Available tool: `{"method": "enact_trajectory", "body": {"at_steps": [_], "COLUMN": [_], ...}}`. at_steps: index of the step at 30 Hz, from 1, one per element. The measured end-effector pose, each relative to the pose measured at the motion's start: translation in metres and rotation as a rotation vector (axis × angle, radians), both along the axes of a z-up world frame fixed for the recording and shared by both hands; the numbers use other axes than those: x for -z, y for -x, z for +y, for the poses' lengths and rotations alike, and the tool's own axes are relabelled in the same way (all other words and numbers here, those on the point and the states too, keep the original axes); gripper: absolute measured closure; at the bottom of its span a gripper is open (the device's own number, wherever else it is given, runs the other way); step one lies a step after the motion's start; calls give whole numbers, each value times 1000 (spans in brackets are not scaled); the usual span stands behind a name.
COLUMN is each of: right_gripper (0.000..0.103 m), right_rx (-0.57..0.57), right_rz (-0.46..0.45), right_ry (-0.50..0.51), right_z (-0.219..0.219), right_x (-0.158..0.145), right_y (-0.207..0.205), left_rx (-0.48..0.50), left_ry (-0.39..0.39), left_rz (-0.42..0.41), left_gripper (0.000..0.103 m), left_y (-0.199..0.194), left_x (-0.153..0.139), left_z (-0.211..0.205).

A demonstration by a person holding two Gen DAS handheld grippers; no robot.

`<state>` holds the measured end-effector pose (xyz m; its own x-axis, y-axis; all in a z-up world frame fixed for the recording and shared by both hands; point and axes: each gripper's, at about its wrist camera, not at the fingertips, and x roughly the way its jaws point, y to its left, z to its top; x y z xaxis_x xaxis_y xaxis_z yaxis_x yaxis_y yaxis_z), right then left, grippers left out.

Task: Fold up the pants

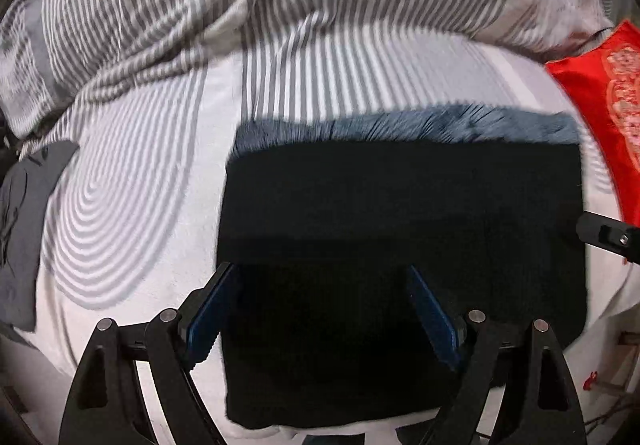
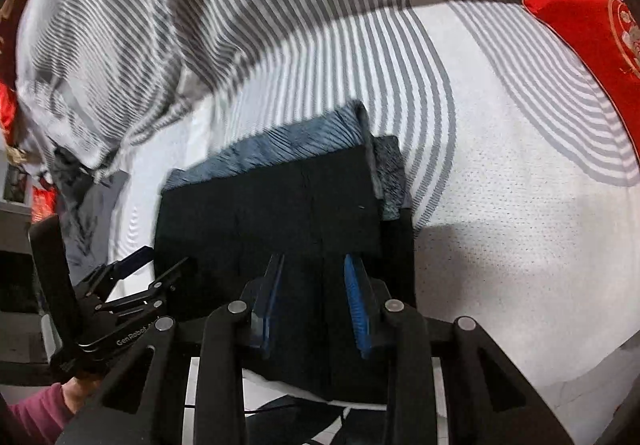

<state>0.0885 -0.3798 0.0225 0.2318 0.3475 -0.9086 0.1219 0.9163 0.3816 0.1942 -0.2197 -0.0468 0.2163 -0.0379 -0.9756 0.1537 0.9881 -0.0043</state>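
Note:
Black pants (image 1: pixel 400 205) lie folded into a flat rectangle on the bed, with a blue-grey ribbed band (image 1: pixel 400 125) showing along the far edge. My left gripper (image 1: pixel 320 269) hangs over their near left part, its blue pads wide apart and nothing between them. In the right wrist view the same pants (image 2: pixel 272 205) lie below my right gripper (image 2: pixel 313 259). Its pads stand a narrow gap apart above the cloth, and I see no fabric pinched between them. The left gripper (image 2: pixel 160 261) shows open at the pants' left edge.
The white sheet with grey stripes (image 1: pixel 140 205) covers the bed around the pants. A bunched striped duvet (image 1: pixel 160 5) fills the far side. A red cushion (image 1: pixel 600 93) lies at the right and a grey garment (image 1: pixel 20 225) at the left. A hand in a pink sleeve (image 2: pixel 40 409) holds the left gripper.

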Motion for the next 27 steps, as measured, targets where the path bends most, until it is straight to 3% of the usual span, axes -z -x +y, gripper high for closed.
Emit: {"method": "enact_trajectory", "body": {"at_steps": [4, 7, 27], "right_gripper": [70, 70, 52], "right_rx": [22, 29, 24], "right_rz": [29, 33, 20], "right_ry": [-25, -33, -4], "right_z": [-6, -7, 7], "right_x": [23, 27, 28], "right_y": [0, 0, -3], "left_rx": [20, 42, 6], "left_ry": [-27, -25, 35], "left_rz": [-6, 5, 58], "left_gripper": [15, 1, 1], "left_y": [1, -3, -11], "left_x": [13, 18, 29], "left_z": [-4, -10, -6]}}
